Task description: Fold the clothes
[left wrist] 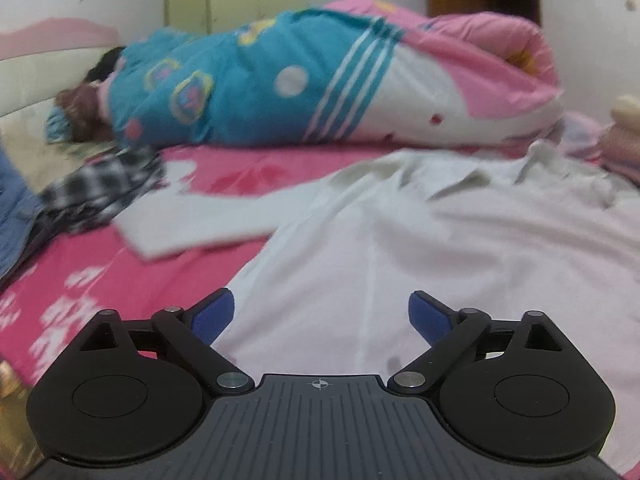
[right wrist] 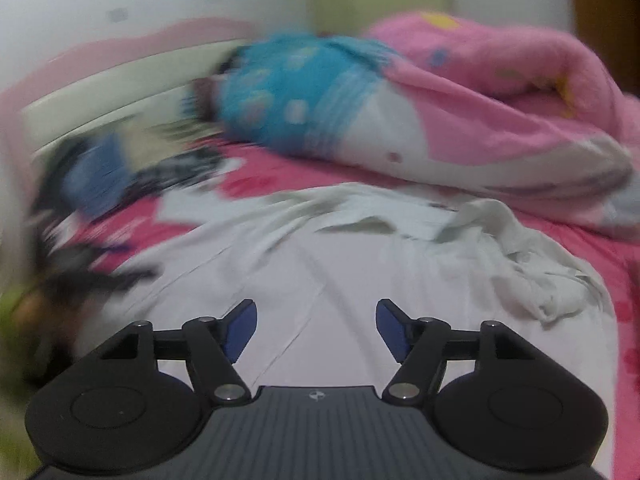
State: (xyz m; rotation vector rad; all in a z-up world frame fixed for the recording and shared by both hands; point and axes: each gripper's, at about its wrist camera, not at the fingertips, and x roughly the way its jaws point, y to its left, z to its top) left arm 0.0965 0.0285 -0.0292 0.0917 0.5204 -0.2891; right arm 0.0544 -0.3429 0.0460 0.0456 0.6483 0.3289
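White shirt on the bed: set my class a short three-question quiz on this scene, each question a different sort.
1. True or false: the left hand-held gripper grips the white shirt.
2. The sheet under the shirt is mostly: A pink, B green, C black?
3. Fill in: the shirt's left sleeve reaches toward a ____ cloth.

Key: 1 false, its jaws are open and empty; 2 A; 3 checked.

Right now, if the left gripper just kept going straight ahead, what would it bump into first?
Most likely the white shirt spread on the bed: the open left gripper points down at its cloth, with nothing between. Depth is hard to judge.
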